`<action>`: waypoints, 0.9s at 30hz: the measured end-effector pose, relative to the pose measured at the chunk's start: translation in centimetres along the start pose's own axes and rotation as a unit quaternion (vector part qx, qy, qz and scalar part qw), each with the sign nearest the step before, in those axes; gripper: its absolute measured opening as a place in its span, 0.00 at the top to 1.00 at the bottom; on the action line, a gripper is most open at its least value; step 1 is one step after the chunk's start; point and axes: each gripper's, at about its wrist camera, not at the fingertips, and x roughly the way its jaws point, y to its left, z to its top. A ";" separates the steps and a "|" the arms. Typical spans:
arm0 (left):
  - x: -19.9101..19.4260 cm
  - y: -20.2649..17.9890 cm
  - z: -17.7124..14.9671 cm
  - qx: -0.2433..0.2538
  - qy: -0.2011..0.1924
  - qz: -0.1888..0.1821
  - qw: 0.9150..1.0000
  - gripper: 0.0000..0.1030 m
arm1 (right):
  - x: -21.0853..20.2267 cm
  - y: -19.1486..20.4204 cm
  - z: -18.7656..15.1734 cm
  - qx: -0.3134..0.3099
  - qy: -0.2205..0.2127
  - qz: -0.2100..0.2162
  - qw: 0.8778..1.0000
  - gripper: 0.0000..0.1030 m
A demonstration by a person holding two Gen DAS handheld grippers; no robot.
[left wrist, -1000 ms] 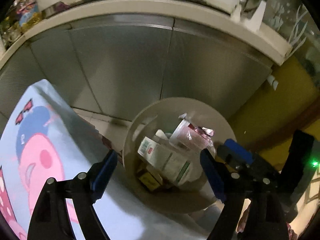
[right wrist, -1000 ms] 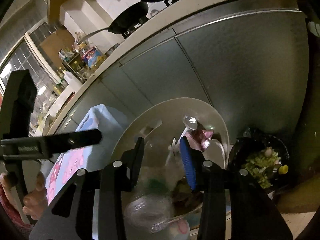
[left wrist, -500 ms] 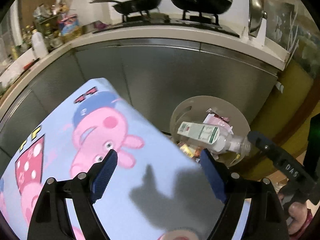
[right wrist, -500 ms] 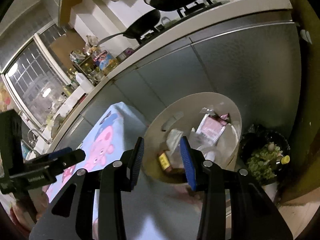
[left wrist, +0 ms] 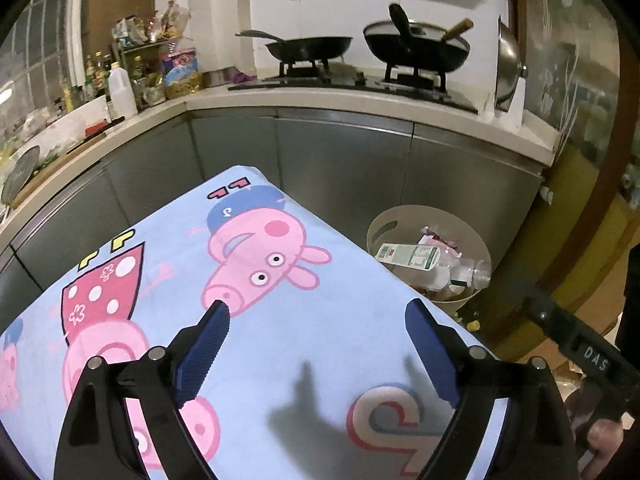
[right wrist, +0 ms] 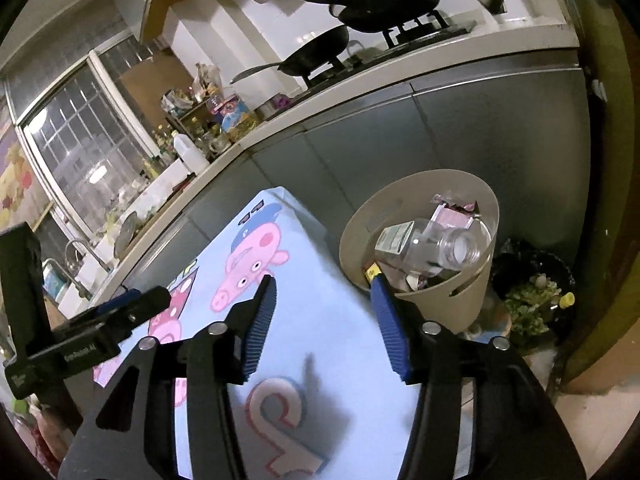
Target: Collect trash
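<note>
Left hand-held gripper: jaws wide and opening further, nothing between them; it hovers over the cartoon-print cloth on the worktop.
Right hand-held gripper: jaws about half apart and opening, empty; it points past the worktop's edge toward the bin.
Trash: a clear plastic bottle with a green-and-white label lies across the top of the beige bin, above a pink wrapper and other scraps.
Bin: on the floor just beside the worktop, against the grey cabinet fronts; a dark bag of green scraps sits beside it.
Worktop: no loose trash shows on the visible part of the cloth.
Step in hand, as I judge it: both tools are empty, so look for the next piece.
Doing it well: keep both pairs of jaws parted, sweep the view over the hidden near part of the cloth, and approach any piece from above.
Risk: the bottle rests high near the rim; a careless drop on top could tip it out.
</note>
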 end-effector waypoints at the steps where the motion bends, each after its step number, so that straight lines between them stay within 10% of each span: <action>1: -0.3 0.1 -0.2 -0.002 -0.003 0.000 1.000 0.12 | -0.3 0.4 -0.2 -0.002 0.001 -0.001 1.000 0.51; 27: -2.7 1.7 -1.6 -0.027 0.000 0.029 0.999 0.03 | -2.4 3.1 -0.3 0.025 -0.020 -0.007 0.999 0.27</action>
